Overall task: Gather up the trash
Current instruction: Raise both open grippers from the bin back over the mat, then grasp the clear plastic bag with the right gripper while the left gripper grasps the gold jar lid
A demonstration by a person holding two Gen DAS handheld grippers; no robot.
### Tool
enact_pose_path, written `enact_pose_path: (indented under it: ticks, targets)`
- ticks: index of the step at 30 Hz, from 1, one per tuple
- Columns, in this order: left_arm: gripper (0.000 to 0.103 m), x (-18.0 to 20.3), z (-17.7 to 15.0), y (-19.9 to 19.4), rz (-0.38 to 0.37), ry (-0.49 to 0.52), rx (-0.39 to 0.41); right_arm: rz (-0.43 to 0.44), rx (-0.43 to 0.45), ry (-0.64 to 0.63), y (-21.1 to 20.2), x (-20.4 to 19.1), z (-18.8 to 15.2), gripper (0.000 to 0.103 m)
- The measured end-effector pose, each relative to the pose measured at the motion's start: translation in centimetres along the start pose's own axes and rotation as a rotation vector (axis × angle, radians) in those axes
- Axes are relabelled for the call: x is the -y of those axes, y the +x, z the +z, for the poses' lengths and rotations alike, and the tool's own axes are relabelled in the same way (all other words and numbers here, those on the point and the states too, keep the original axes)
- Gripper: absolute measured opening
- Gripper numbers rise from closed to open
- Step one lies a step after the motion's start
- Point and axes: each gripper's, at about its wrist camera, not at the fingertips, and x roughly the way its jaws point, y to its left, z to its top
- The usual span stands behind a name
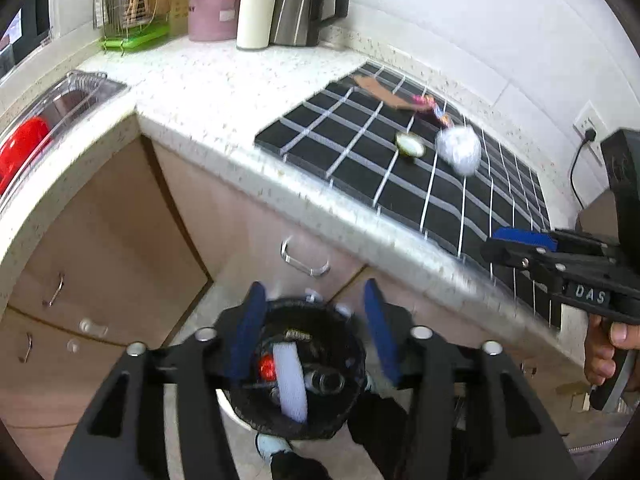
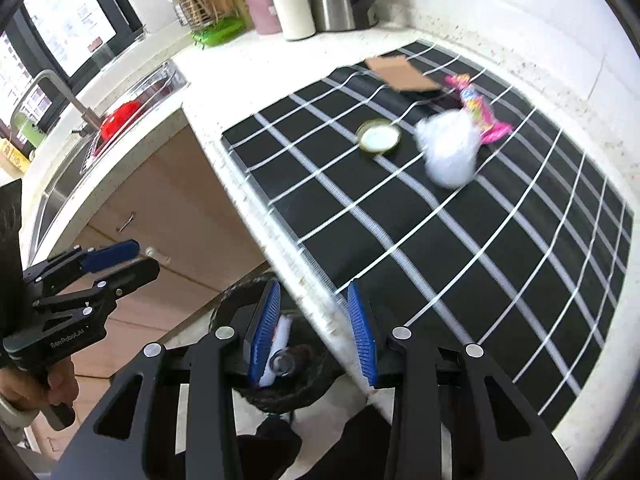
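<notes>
On the black grid mat (image 1: 360, 128) (image 2: 460, 248) lie a crumpled white wad (image 1: 460, 150) (image 2: 450, 150), a round jar lid (image 1: 410, 145) (image 2: 379, 136), a pink wrapper (image 1: 434, 108) (image 2: 480, 108) and a cardboard piece (image 1: 380, 90) (image 2: 402, 72). A black-lined bin (image 1: 288, 305) (image 2: 236, 292) stands on the floor below the counter edge. It holds a bottle, a white strip and something red. My left gripper (image 1: 316, 328) (image 2: 120, 260) hangs open and empty over the bin. My right gripper (image 2: 314, 304) (image 1: 520, 244) is open and empty above the counter edge.
A sink (image 1: 60, 112) (image 2: 68, 184) with a red bowl (image 1: 20, 148) (image 2: 120, 118) sits at the left. A kettle (image 1: 304, 0), pink jug (image 1: 212, 0), white bottle (image 1: 256, 4) and utensil rack (image 1: 132, 4) line the back. Drawers (image 1: 304, 264) front the counter.
</notes>
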Motion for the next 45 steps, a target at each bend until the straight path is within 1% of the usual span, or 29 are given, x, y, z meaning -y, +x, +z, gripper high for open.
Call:
enact_pose_path:
  ticks: [5, 7, 10, 12, 15, 17, 18, 27, 30, 34, 40, 43, 45]
  targets:
    - [0.052, 1.4, 2.7, 1.0, -0.018, 0.027, 0.025, -0.012, 0.03, 0.006, -0.7, 2.3, 1.8, 0.035]
    - [0.052, 2.1, 3.5, 1.3, -0.025, 0.037, 0.034, -0.018, 0.038, 0.013, -0.8, 3.1, 2.4, 0.041]
    - [0.053, 3.1, 4.5, 2.1, -0.03, 0.058, 0.038, -0.026, 0.049, 0.022, -0.8, 4.5, 3.4, 0.045]
    - [0.056, 3.8, 5.3, 2.7, -0.034, 0.067, 0.037, -0.034, 0.051, 0.023, -0.6, 5.3, 4.1, 0.046]
    - [0.058, 4.8, 6.5, 3.7, -0.044, 0.081, 0.042, -0.046, 0.058, 0.021, -0.4, 6.3, 4.9, 0.05]
    - [0.067, 5.3, 7.1, 4.5, -0.04, 0.088, 0.039, -0.048, 0.063, 0.015, -0.2, 6.9, 5.4, 0.053]
    - [0.069, 5.5, 7.4, 4.8, -0.037, 0.087, 0.042, -0.046, 0.064, 0.01, -0.1, 7.3, 5.7, 0.053]
    - [0.069, 6.9, 9.9, 8.2, -0.033, 0.084, 0.037, -0.038, 0.039, -0.012, 1.7, 9.8, 7.6, 0.056]
    - [0.07, 7.5, 10.3, 9.4, -0.022, 0.097, 0.025, -0.023, 0.029, -0.024, 2.4, 10.4, 8.2, 0.056]
    - [0.069, 8.0, 10.6, 10.8, -0.026, 0.098, 0.008, -0.005, 0.018, -0.046, 3.2, 10.7, 8.7, 0.056]
    - [0.069, 9.3, 11.1, 12.4, -0.024, 0.146, 0.012, 0.026, 0.005, -0.074, 4.3, 10.7, 9.1, 0.056]
    - [0.069, 10.1, 11.3, 13.0, -0.002, 0.189, 0.033, 0.016, 0.005, -0.109, 4.6, 10.4, 9.2, 0.056]
    - [0.069, 10.6, 11.3, 13.5, 0.003, 0.213, 0.031, 0.016, 0.004, -0.127, 4.8, 10.3, 9.2, 0.054]
